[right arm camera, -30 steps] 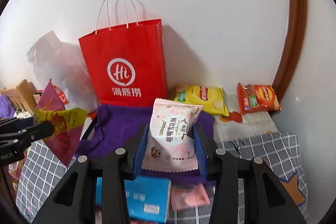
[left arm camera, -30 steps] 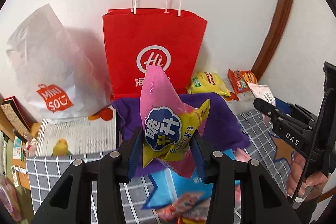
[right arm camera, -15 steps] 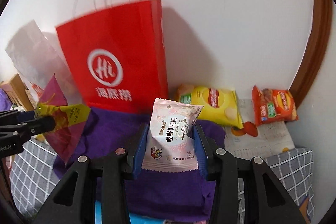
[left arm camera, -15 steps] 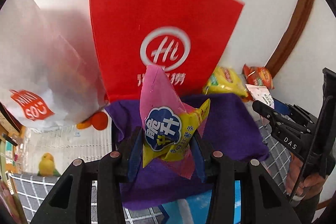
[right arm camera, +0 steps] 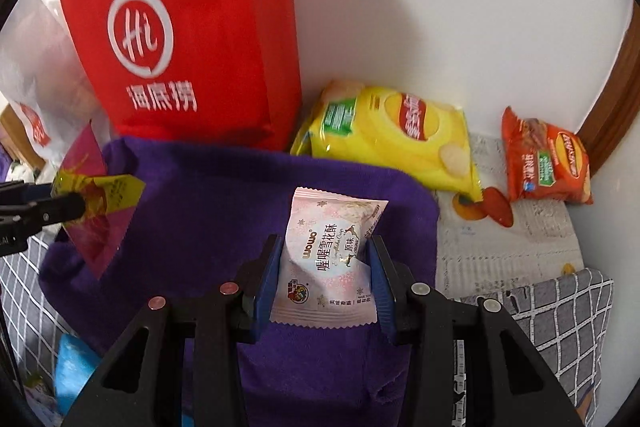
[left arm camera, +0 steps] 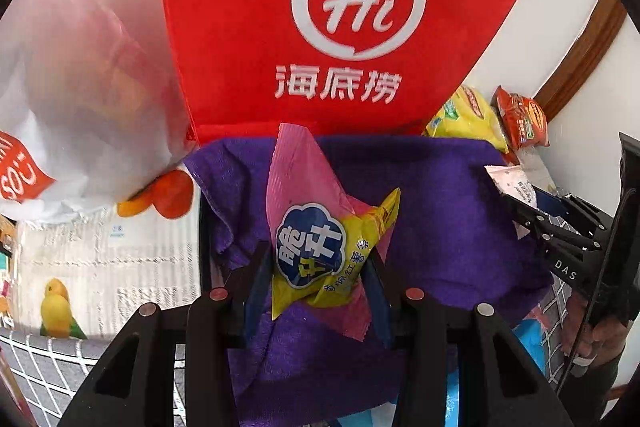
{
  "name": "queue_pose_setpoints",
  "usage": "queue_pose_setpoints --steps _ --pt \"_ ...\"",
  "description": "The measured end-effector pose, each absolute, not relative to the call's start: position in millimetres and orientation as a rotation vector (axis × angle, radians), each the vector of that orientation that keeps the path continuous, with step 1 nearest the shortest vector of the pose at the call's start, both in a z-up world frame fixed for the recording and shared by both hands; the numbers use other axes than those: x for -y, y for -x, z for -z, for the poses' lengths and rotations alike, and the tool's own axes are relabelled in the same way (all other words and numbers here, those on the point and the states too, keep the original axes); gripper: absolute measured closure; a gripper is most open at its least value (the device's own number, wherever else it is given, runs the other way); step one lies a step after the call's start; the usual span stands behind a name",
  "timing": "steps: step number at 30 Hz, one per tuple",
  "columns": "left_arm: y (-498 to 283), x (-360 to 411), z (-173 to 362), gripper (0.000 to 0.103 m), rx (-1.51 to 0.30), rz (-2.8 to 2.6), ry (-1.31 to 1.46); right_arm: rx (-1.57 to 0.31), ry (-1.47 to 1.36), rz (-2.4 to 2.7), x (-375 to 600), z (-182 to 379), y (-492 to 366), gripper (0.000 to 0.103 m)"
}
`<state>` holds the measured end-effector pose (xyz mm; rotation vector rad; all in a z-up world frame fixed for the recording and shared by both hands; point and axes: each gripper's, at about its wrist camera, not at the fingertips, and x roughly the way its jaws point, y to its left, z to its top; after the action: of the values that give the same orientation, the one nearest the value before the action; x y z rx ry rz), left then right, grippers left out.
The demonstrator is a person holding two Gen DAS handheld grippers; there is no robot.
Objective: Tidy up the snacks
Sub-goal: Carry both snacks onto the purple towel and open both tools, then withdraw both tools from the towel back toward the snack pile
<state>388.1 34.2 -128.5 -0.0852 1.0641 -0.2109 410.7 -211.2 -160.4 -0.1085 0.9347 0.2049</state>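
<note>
The left tongs (left arm camera: 316,283) are clamped on a pink and yellow snack packet (left arm camera: 320,247), which stands up between the blue pads at the lower middle of the left wrist view, above a purple cloth (left arm camera: 440,219). The right tongs (right arm camera: 324,279) are closed on a pale pink snack packet (right arm camera: 326,263), gripped by its sides at the lower middle of the right wrist view, also over the purple cloth (right arm camera: 208,195) (the cloth seems draped over something box-like, though its shape is hard to read). Behind the cloth a red paper bag (left arm camera: 304,15) with a white "Hi" logo fills the upper middle of the left wrist view. To its left sits a white plastic bag (left arm camera: 80,75). In the right wrist view a yellow chip bag (right arm camera: 392,135) lies right of the red bag, and an orange snack bag (right arm camera: 548,163) leans near the wall at the right. A grey checked cloth (right arm camera: 560,315) covers the lower right.
</note>
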Motion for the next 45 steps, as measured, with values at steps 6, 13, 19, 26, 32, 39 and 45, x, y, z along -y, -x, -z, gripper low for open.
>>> queue_pose_setpoints --steps 6,13,19,26,32,39,45 --pt "-391.5 -35.4 131.6 0.061 -1.084 0.224 0.096 -0.955 0.120 -0.218 202.9 168.4 -411.1 0.060" --pt "-394.3 -25.6 139.1 0.060 -1.105 0.235 0.072 -0.996 0.126 -0.231 198.5 176.4 -414.6 0.060" --pt "-397.5 -22.8 142.4 0.059 -1.115 0.232 0.068 -1.008 0.126 -0.221 198.0 177.4 -416.2 0.059" --pt "-392.7 -17.8 136.8 0.035 -1.100 0.205 0.013 -1.007 0.101 -0.214 200.5 169.1 -418.5 0.042" --pt "-377.2 -17.8 105.8 0.033 -1.016 0.192 0.002 -0.899 0.136 -0.162 193.9 133.6 -401.3 0.035" --pt "-343.5 -14.1 59.6 0.033 -0.853 0.189 -0.039 -0.765 0.110 -0.152 189.6 87.2 -369.3 0.035" --pt "-311.8 -17.6 34.3 0.033 -0.832 0.208 -0.018 -0.739 0.108 -0.172 199.7 71.4 -327.3 0.035"
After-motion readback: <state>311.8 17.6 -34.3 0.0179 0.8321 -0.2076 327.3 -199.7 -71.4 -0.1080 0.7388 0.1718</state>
